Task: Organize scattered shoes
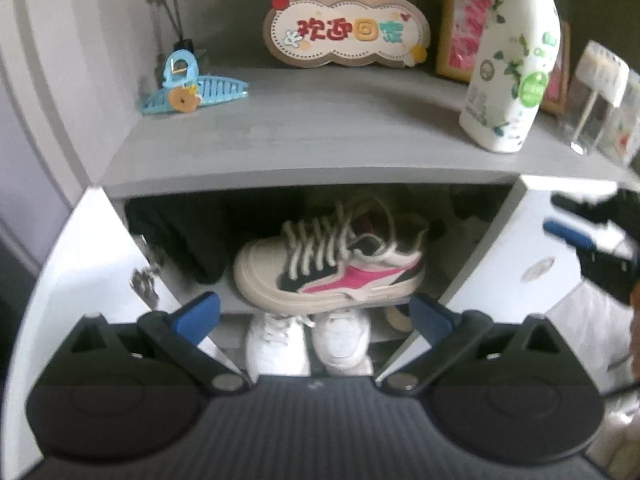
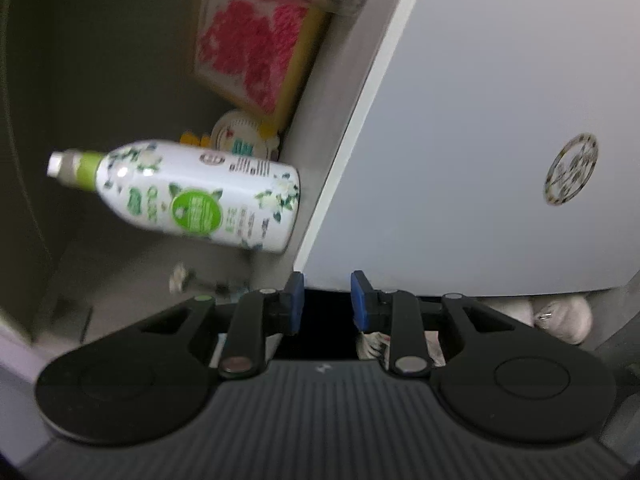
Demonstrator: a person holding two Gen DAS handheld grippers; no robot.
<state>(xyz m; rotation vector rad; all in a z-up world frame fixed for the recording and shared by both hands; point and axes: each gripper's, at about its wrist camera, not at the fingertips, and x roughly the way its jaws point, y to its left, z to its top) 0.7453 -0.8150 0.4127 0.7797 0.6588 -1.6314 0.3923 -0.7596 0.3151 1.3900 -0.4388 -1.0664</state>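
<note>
A white sneaker with pink and black panels lies sideways on the upper shelf of an open shoe cabinet, its sole at the shelf's front edge. A pair of white sneakers stands on the shelf below, toes outward. My left gripper hangs open just in front of the pink sneaker, its blue pads wide apart and apart from the shoe. My right gripper is rolled on its side, its pads close together with nothing between them, tips at the edge of the right cabinet door. Pale shoes show past that door.
Both white doors stand open, left and right. The grey cabinet top carries a blue hair clip, a cartoon welcome sign, a framed picture, a white spray bottle and a clear jar. Dark shoes sit behind.
</note>
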